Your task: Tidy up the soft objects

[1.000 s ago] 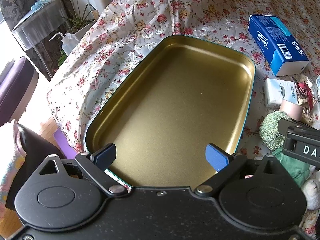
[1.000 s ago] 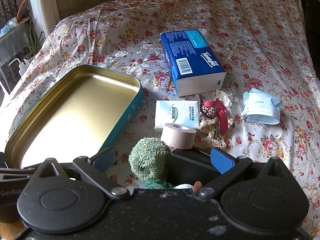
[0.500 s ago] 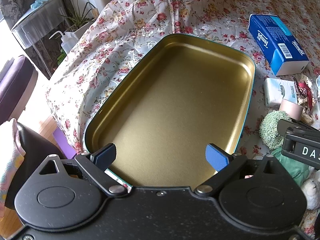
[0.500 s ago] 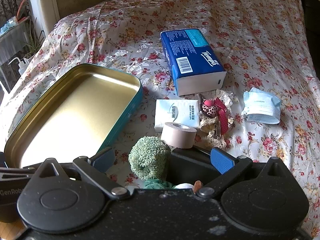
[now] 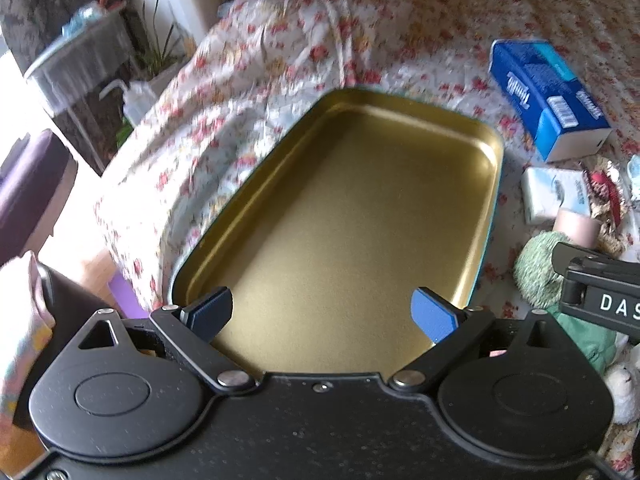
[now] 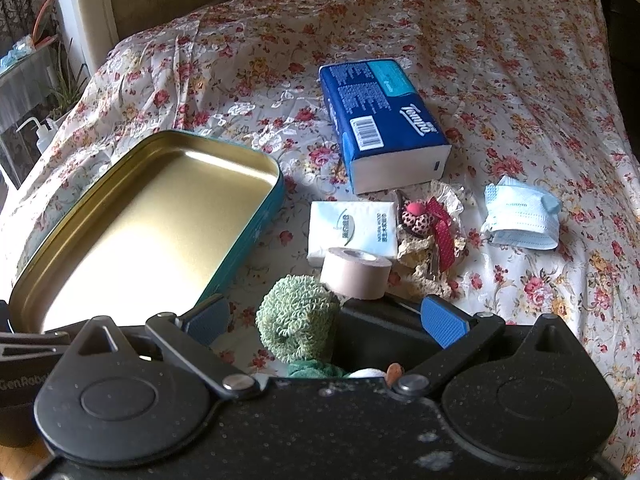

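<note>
Nearest the right wrist camera, the right hand-held gripper (image 6: 326, 320) stands with its blue pads wide apart, holding nothing, just above a green knitted soft toy (image 6: 296, 330) and a dark box (image 6: 376, 332) at the near edge of the bed. The left hand-held gripper (image 5: 322, 314) is likewise spread wide and empty, hovering over the near end of the gold tin tray (image 5: 486, 216), which is bare inside.

The surface is a bed under a floral cover (image 6: 520, 80), creased toward the far left corner. Beyond the toy lie a beige tape roll (image 6: 355, 272), a small white tissue packet (image 6: 352, 230) touching it, a leopard-print trinket with red ribbon (image 6: 424, 220) on crinkled wrapping, and, well to the right, a folded blue face mask (image 6: 520, 220). Farther back sits a blue Tempo tissue pack (image 6: 384, 124).

Off the bed's left edge the room shows a purple stool (image 5: 28, 188), a squeeze bottle (image 5: 136, 96), a potted plant (image 5: 160, 52) and a glass side table (image 5: 84, 56).

Against half a second ago, the left view is blurred and has tilted slightly, with the tray sitting a little lower in frame; the right view is nearly unchanged, and no object has moved.
</note>
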`<state>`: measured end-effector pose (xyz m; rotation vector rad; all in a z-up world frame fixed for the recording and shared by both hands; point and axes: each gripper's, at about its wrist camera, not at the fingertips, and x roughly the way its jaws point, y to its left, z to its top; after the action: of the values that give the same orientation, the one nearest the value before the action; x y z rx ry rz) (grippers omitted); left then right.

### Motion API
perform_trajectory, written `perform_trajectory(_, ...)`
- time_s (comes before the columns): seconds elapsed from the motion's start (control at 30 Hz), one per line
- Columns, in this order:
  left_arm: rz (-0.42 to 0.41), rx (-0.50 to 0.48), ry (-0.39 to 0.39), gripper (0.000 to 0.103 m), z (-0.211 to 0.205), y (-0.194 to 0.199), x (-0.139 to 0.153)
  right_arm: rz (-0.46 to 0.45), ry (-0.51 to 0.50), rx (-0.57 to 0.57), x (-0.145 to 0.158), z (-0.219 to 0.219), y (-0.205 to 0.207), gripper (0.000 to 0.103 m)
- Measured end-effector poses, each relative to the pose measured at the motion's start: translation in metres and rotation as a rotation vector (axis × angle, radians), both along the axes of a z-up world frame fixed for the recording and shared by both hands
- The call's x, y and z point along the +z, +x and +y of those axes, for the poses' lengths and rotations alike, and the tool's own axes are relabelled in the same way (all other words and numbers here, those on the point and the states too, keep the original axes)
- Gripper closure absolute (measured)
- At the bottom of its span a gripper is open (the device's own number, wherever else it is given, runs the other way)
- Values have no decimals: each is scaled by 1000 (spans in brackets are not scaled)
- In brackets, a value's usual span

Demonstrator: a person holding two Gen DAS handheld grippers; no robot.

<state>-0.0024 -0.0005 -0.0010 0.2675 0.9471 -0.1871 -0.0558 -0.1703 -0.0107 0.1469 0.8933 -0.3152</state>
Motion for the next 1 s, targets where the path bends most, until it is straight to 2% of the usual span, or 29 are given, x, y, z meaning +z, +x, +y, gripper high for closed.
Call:
perform_trajectory(0.13,-81,-48,-7,9,-11,-7,11,-40,-5,-40,10,-14,-4,0)
perform_trajectory(0.27,-106,-107,-16,9,-22,-13,16,-78,7,-134,21,-45,-10,0)
perform_trajectory(0.43,-62,-212,-17,9,-35,-24,9,-110,6,-275,31,-87,-21,0)
perform_trajectory(0.57,-7,-305,-43,10,-44,-38,2,-135,2,-335,36,-107,-33,0)
perform_trajectory(0.73,47,-391,-49,10,-52,-54,-6,-152,18,-368,38,-125,-46,1)
perform_trajectory(0.87,64,-437,-60,11,-58,-65,-10,-129,40,-389,33,-130,-50,1)
perform_trajectory(1.0,73,-465,-38,11,-65,-70,-17,-140,78,-395,33,-134,-51,1)
